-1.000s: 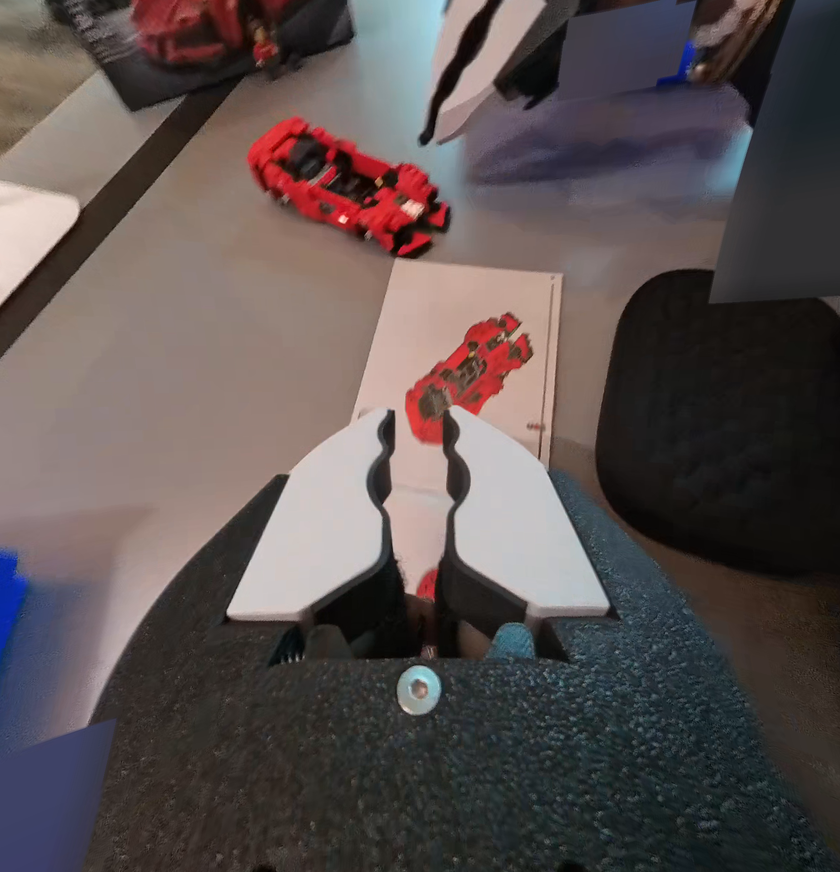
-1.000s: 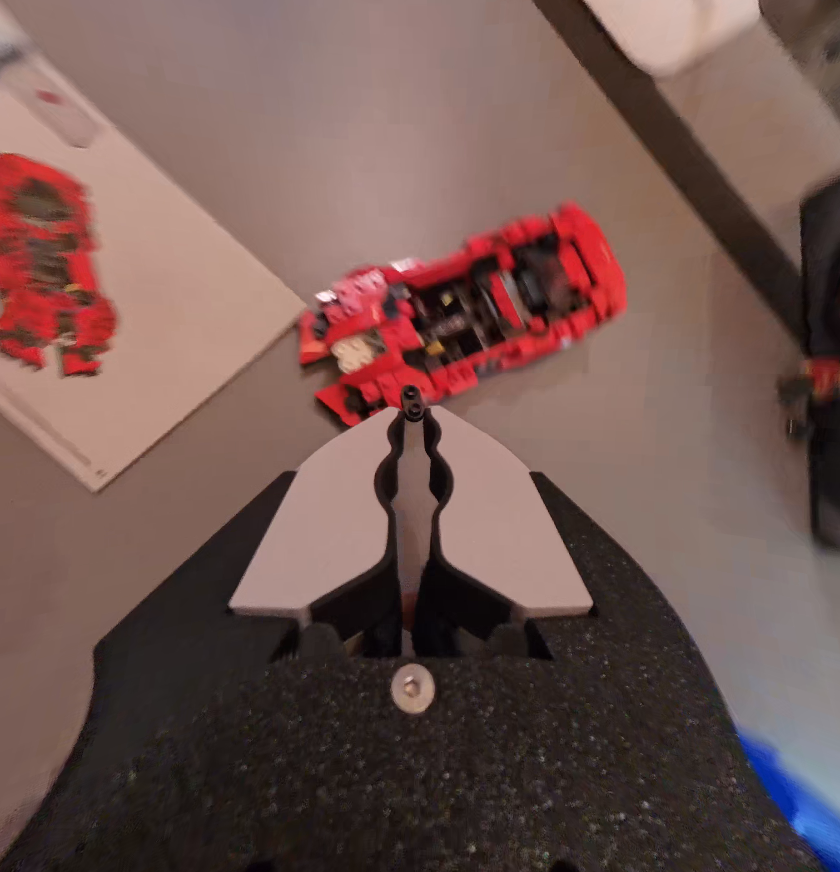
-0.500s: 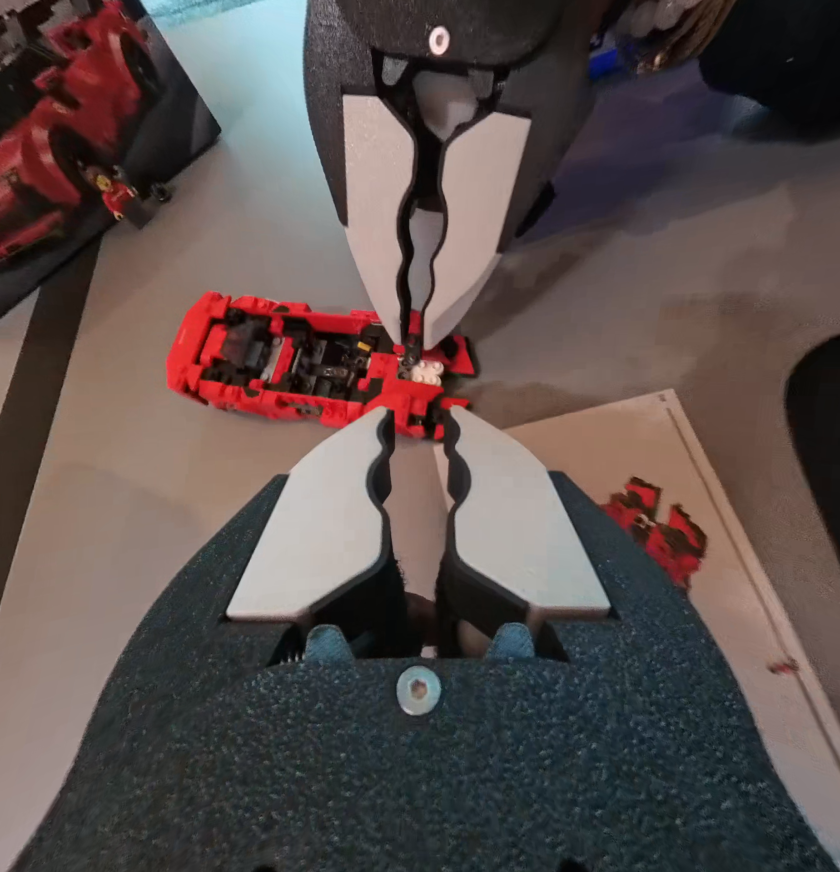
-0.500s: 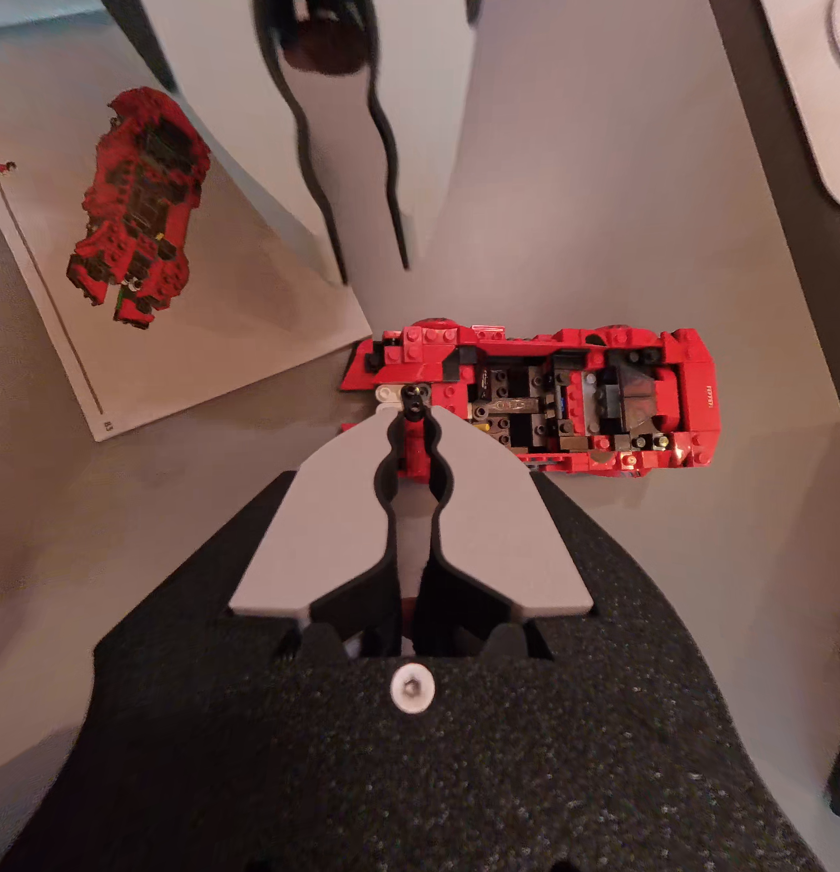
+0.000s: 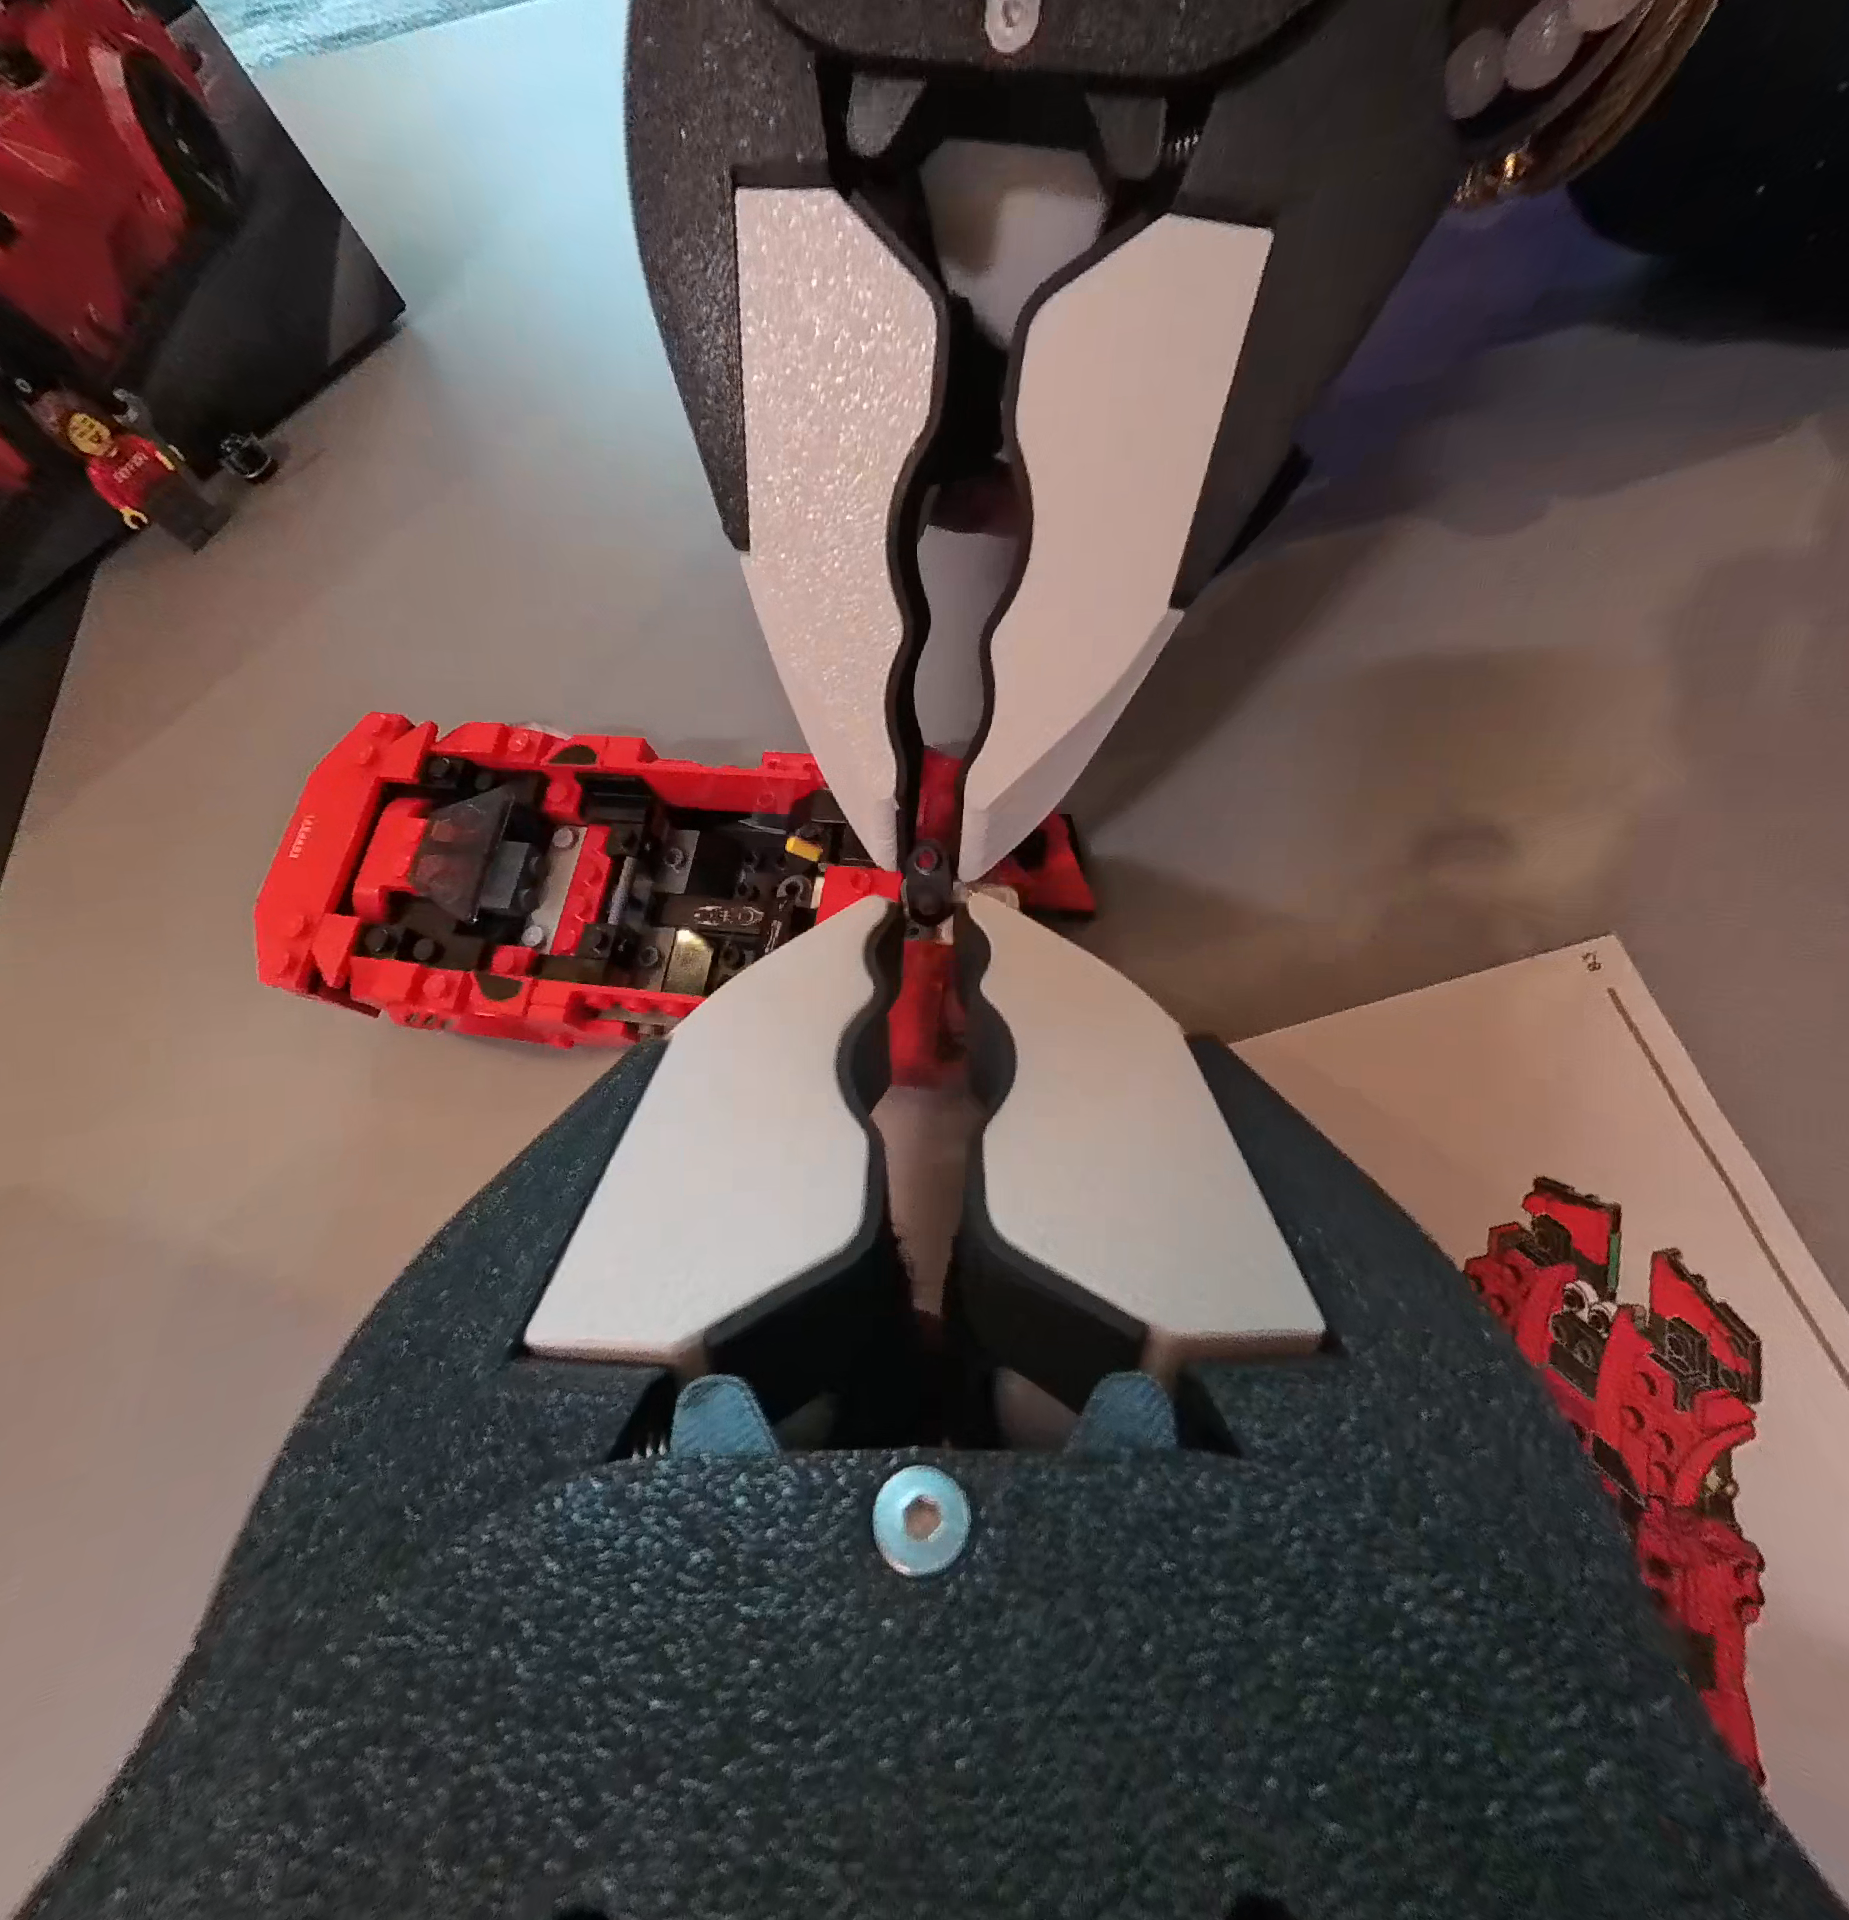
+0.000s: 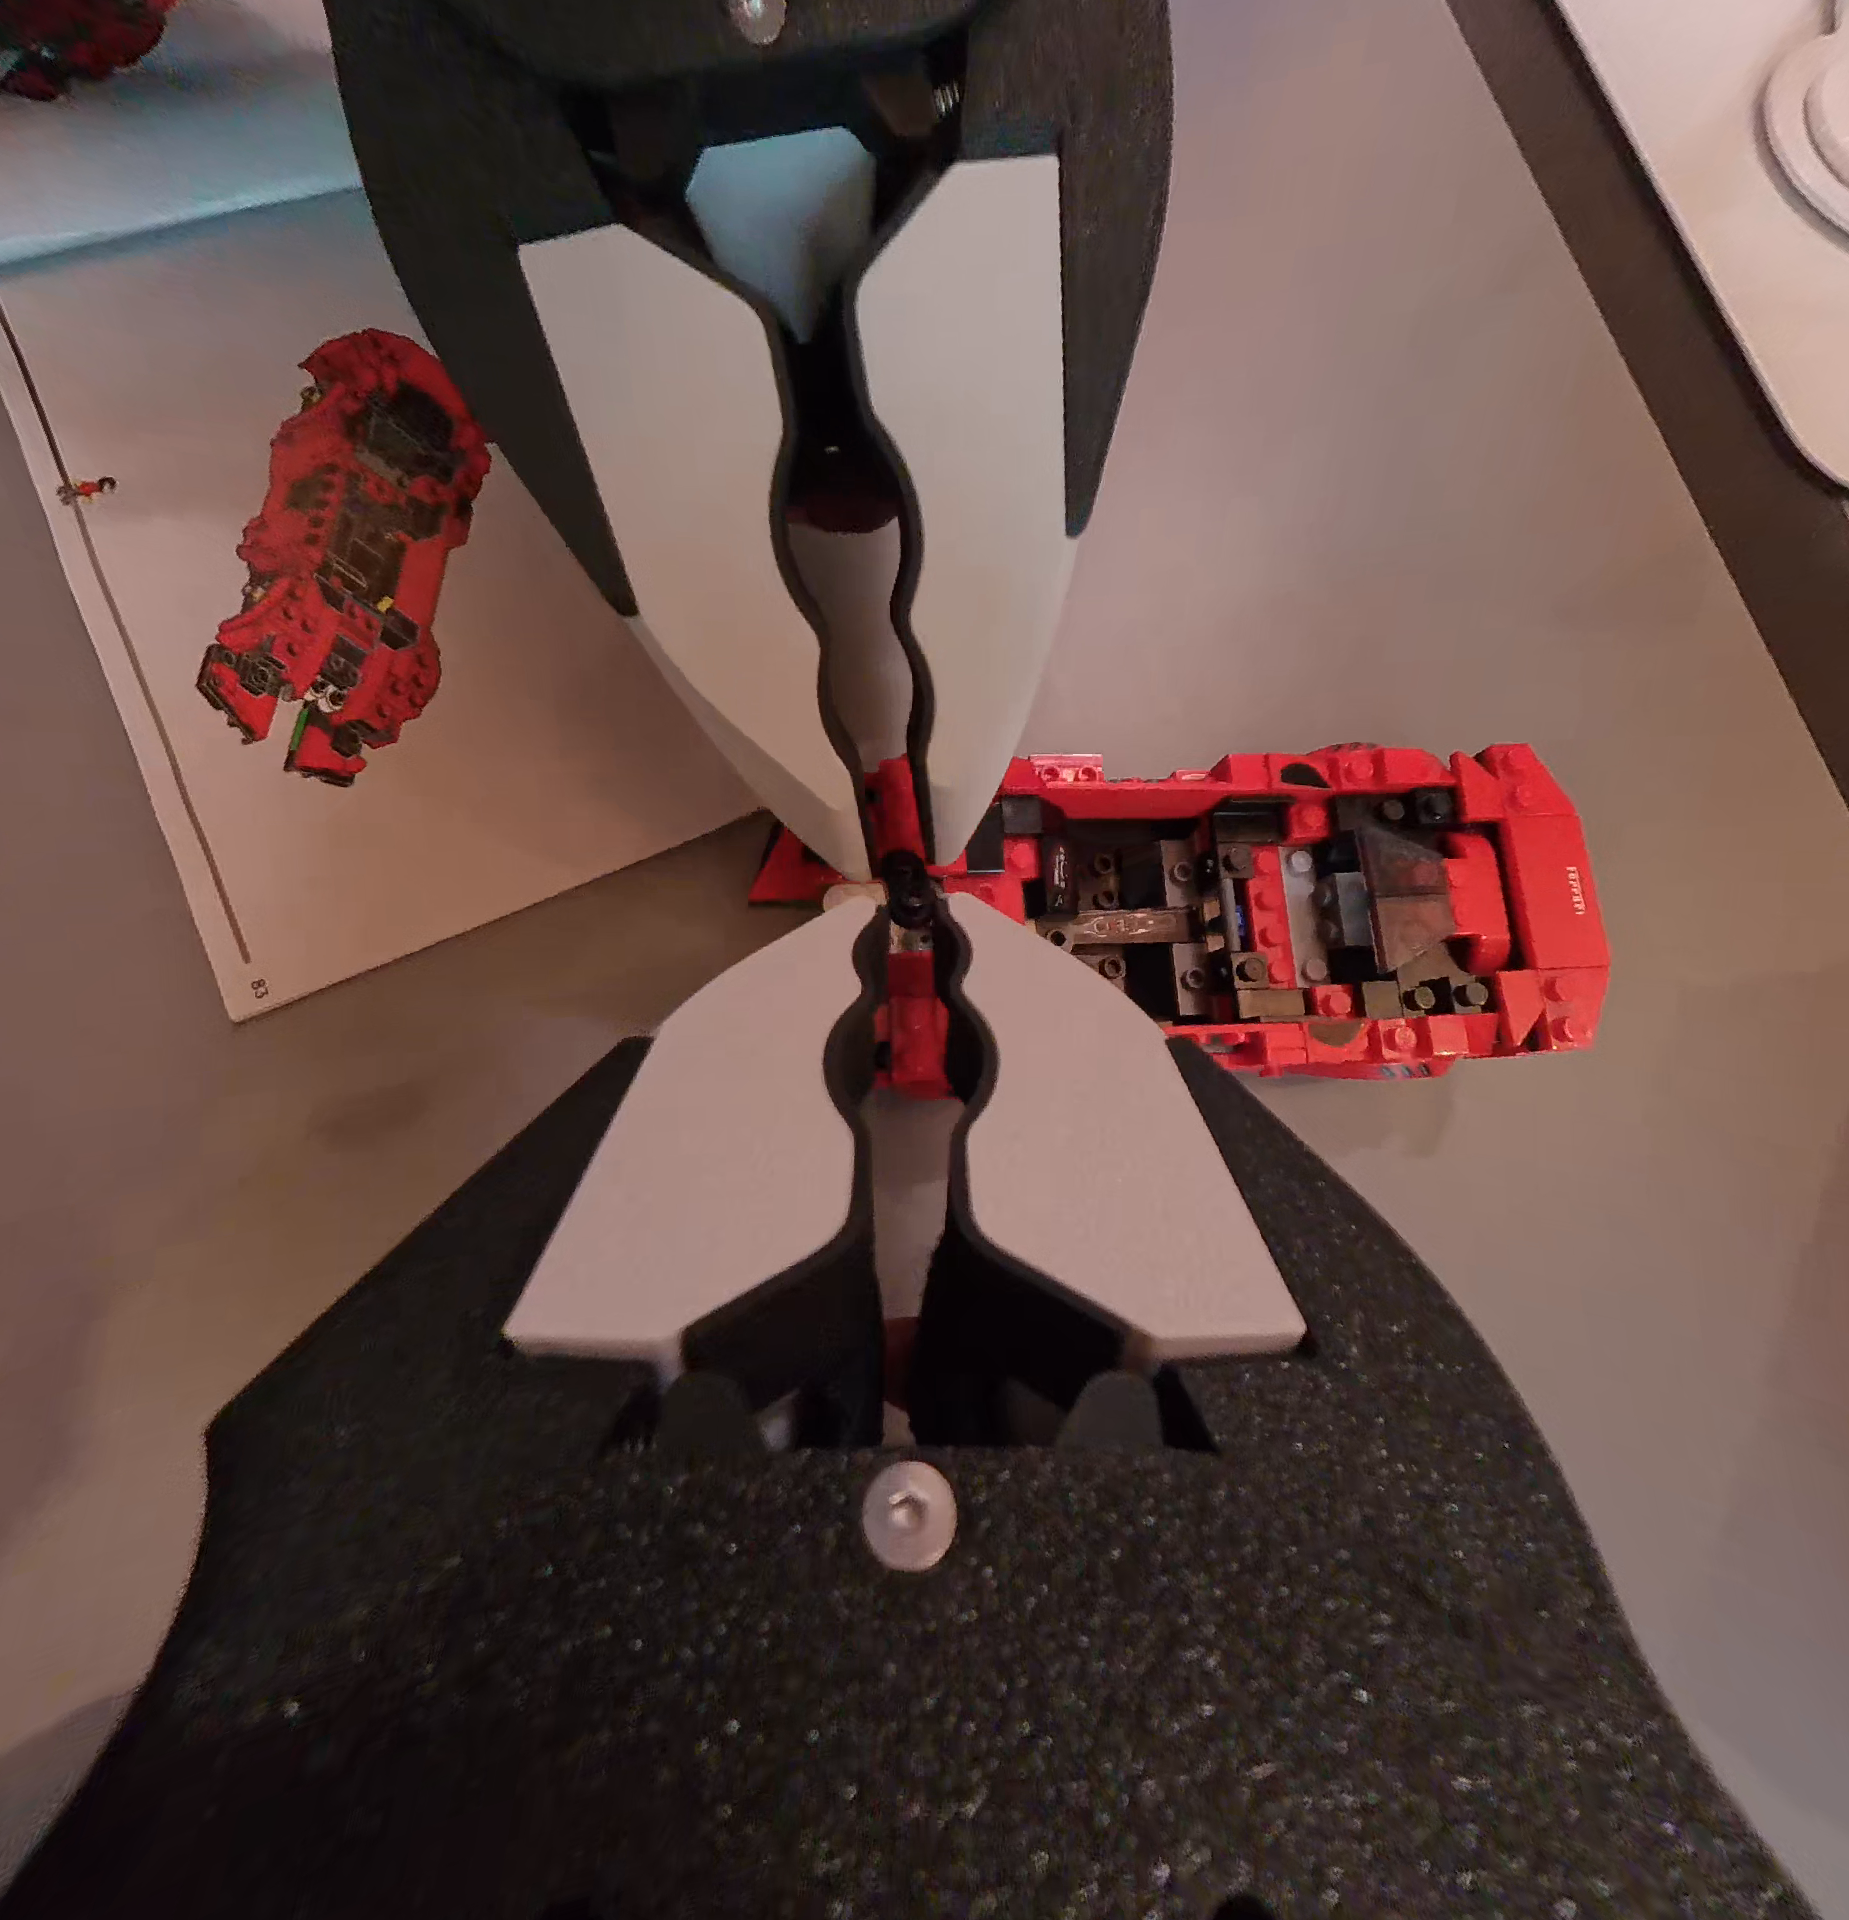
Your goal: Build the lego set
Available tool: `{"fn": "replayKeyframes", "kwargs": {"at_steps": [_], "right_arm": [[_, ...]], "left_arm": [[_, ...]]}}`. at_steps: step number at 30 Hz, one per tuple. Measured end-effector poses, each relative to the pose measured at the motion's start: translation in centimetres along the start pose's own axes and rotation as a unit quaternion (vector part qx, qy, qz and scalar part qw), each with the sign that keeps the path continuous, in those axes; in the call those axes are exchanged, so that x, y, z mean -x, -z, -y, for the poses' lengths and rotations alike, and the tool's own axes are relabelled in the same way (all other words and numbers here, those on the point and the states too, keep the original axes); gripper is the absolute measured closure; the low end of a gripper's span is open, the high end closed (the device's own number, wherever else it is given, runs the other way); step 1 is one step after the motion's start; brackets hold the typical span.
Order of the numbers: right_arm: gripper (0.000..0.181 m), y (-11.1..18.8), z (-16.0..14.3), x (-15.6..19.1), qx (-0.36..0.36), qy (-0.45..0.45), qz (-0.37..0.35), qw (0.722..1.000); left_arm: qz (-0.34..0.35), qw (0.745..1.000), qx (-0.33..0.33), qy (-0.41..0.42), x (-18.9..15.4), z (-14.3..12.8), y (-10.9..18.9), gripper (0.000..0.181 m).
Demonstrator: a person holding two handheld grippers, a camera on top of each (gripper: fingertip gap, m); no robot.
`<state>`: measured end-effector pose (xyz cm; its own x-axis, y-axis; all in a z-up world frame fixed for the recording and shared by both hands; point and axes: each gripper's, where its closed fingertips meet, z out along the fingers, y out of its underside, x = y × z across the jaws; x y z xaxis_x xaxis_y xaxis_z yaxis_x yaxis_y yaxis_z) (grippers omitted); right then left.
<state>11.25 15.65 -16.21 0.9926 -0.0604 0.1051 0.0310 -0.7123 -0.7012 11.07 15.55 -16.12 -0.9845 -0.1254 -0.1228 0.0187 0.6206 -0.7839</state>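
The small black piece [image 6: 907, 883] sits pinched between the tips of the right hand-held gripper [image 6: 907, 906], just over the front end of the red lego car [image 5: 546, 883], which lies on the grey bench [image 5: 224, 1195] left of the instruction booklet [image 5: 1471, 1091]. Such a piece is likely light, stiff and easy to flick loose, so it is best held by its flat sides. The car is probably rigid but prone to shedding bricks. The left hand-held gripper [image 5: 925, 914] meets it tip to tip, its jaws a little apart; whether they touch the piece I cannot tell.
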Motion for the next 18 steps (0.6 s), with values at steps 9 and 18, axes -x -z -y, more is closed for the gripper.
{"fn": "replayKeyframes", "kwargs": {"at_steps": [9, 18], "right_arm": [[0.173, 0.2, 0.4, 0.2, -0.023, -0.006, 0.011, 1.0], [0.167, 0.9, 0.9, 0.7, 0.035, 0.02, 0.033, 0.999]], "left_arm": [[-0.017, 1.0, -0.003, 0.014, -0.2, 0.2, -0.2, 0.174], [0.002, 0.996, 0.067, -0.053, -0.2, -0.8, 0.2, 0.174]]}}
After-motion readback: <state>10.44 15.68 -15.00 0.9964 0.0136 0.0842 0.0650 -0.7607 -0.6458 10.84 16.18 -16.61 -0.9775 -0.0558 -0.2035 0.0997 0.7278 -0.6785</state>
